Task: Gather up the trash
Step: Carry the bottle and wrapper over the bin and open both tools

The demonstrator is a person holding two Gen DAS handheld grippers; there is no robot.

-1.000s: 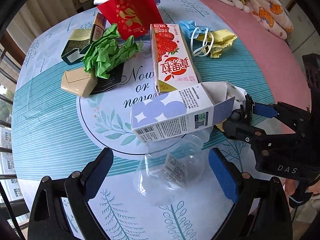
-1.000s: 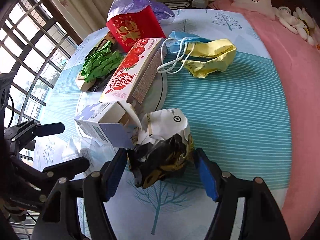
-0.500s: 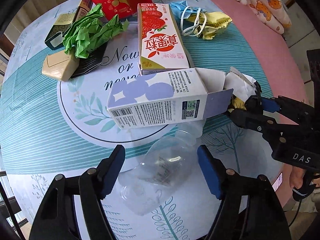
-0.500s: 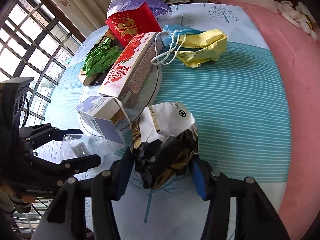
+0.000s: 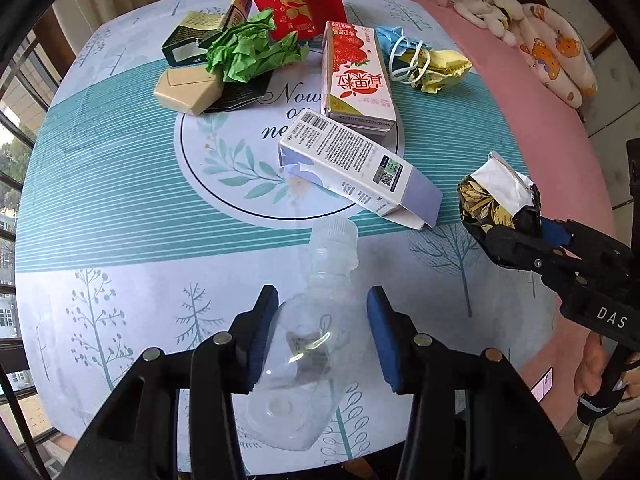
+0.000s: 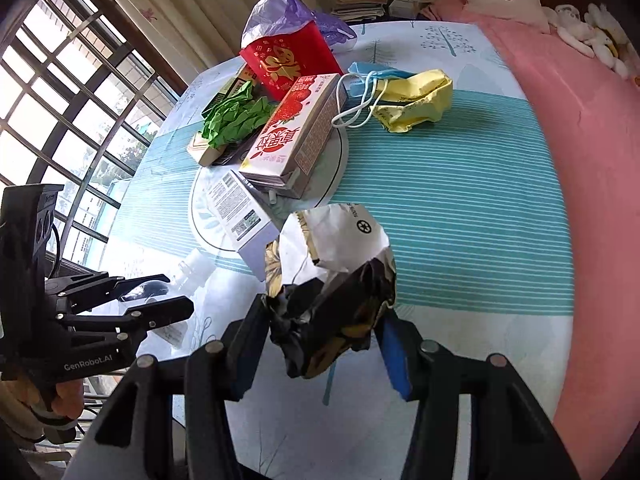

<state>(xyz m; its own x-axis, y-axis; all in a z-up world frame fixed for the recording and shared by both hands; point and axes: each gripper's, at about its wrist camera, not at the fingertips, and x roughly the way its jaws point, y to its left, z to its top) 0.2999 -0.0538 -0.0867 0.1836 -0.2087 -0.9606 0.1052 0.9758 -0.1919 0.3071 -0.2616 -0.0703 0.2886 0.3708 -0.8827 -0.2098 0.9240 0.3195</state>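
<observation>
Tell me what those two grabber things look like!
Both are black plastic. The left gripper has two angular fingers with blue pads and silver round studs; white letters on its side read "GenRobot.AI". The right gripper looks the same, with blue pads, and its side says "DAS" in white.

A round table in a printed cloth of teal stripes and trees is carrying the litter; a strawberry carton, a lilac box and a tan box are lying on it. A yellow wrapper, a blue mask and a red bag are sitting toward the far edge.
</observation>
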